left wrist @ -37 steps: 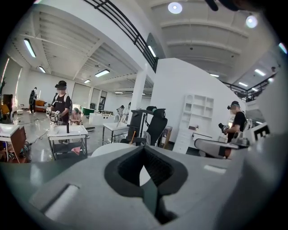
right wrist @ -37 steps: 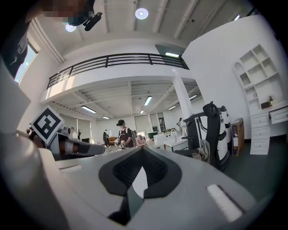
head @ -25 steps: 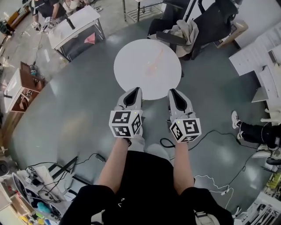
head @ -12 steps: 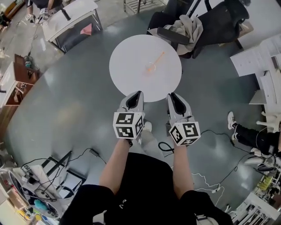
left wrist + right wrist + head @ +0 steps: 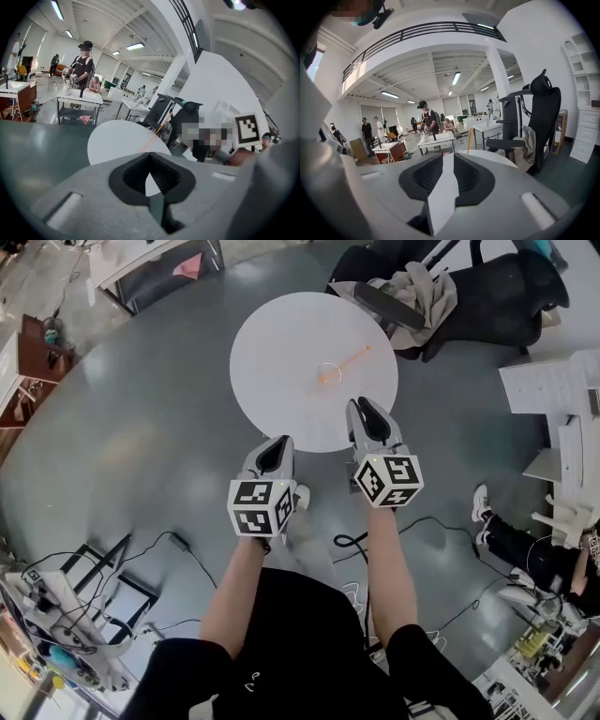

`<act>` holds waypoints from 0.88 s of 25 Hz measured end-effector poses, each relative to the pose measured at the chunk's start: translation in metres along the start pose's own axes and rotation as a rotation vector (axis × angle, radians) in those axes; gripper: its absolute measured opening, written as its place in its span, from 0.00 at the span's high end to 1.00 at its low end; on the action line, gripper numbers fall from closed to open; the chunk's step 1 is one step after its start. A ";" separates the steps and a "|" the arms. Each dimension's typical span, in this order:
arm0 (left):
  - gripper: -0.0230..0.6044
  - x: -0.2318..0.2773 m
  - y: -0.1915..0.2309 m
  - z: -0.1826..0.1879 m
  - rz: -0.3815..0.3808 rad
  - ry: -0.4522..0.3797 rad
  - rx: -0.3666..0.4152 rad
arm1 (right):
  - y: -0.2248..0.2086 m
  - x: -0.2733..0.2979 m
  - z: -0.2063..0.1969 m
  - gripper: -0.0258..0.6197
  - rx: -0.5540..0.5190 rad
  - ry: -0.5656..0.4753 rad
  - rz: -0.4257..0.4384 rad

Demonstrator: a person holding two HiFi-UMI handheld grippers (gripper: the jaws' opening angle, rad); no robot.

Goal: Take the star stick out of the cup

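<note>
A clear cup [image 5: 328, 374] stands near the middle of the round white table [image 5: 277, 338]. The orange star stick [image 5: 354, 358] leans out of it to the upper right. My right gripper [image 5: 361, 407] reaches over the table's near edge, a short way before the cup, and its jaws are opening with nothing between them. My left gripper [image 5: 278, 444] hangs back at the near rim, shut and empty. In the left gripper view the stick [image 5: 158, 132] shows beyond the shut jaws of the left gripper [image 5: 150, 157]. In the right gripper view the stick [image 5: 468, 140] rises upright beyond the right gripper [image 5: 449, 157].
A dark chair draped with clothing [image 5: 412, 292] stands just behind the table. Cables [image 5: 375, 540] lie on the grey floor near my feet. A person's leg and shoe [image 5: 480, 504] lie at the right. Work tables [image 5: 436, 140] with people stand far off.
The right gripper has moved forward over the table edge towards the cup. The left gripper has stayed back near the rim. The table sits lower and closer in the head view.
</note>
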State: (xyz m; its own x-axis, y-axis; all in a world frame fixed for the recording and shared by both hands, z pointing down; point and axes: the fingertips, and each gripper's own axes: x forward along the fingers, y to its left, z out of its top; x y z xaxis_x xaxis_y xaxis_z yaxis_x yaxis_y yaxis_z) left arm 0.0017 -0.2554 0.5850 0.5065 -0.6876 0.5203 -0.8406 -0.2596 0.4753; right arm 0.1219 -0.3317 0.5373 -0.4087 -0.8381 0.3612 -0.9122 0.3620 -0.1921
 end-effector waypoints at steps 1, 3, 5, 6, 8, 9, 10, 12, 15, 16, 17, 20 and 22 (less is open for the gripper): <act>0.96 0.001 0.002 -0.003 0.003 0.006 -0.007 | -0.004 0.009 -0.003 0.83 -0.001 0.014 0.000; 0.96 0.001 0.007 -0.006 0.012 0.009 -0.018 | -0.011 0.026 -0.008 0.82 -0.010 0.038 0.003; 0.96 0.002 0.014 -0.007 0.022 0.011 -0.026 | -0.018 0.040 -0.012 0.82 -0.018 0.054 0.006; 0.96 0.002 0.018 -0.007 0.029 0.014 -0.029 | -0.022 0.047 -0.014 0.82 -0.018 0.058 0.006; 0.96 0.001 0.028 -0.009 0.049 0.017 -0.040 | -0.029 0.058 -0.016 0.82 -0.013 0.063 0.004; 0.96 0.000 0.034 -0.011 0.059 0.018 -0.046 | -0.031 0.063 -0.017 0.81 -0.012 0.067 0.005; 0.96 -0.001 0.039 -0.012 0.069 0.019 -0.052 | -0.032 0.068 -0.019 0.81 -0.011 0.072 0.008; 0.96 -0.003 0.047 -0.013 0.087 0.021 -0.063 | -0.034 0.077 -0.022 0.79 -0.012 0.082 0.014; 0.96 -0.003 0.055 -0.013 0.105 0.015 -0.069 | -0.039 0.090 -0.026 0.78 0.000 0.092 0.013; 0.96 -0.003 0.057 -0.012 0.110 0.011 -0.068 | -0.041 0.094 -0.028 0.77 0.008 0.094 0.011; 0.96 -0.003 0.058 -0.012 0.113 0.009 -0.068 | -0.042 0.097 -0.029 0.77 0.015 0.096 0.008; 0.96 -0.006 0.064 -0.014 0.123 0.010 -0.076 | -0.044 0.103 -0.033 0.77 0.023 0.097 -0.014; 0.96 -0.008 0.067 -0.014 0.130 0.009 -0.082 | -0.045 0.106 -0.036 0.82 0.006 0.104 -0.030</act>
State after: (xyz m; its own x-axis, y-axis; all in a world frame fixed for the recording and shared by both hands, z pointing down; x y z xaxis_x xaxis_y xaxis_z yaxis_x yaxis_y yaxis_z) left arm -0.0564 -0.2580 0.6229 0.3969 -0.7053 0.5874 -0.8807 -0.1124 0.4601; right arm 0.1182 -0.4217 0.6172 -0.3826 -0.8014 0.4597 -0.9239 0.3346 -0.1856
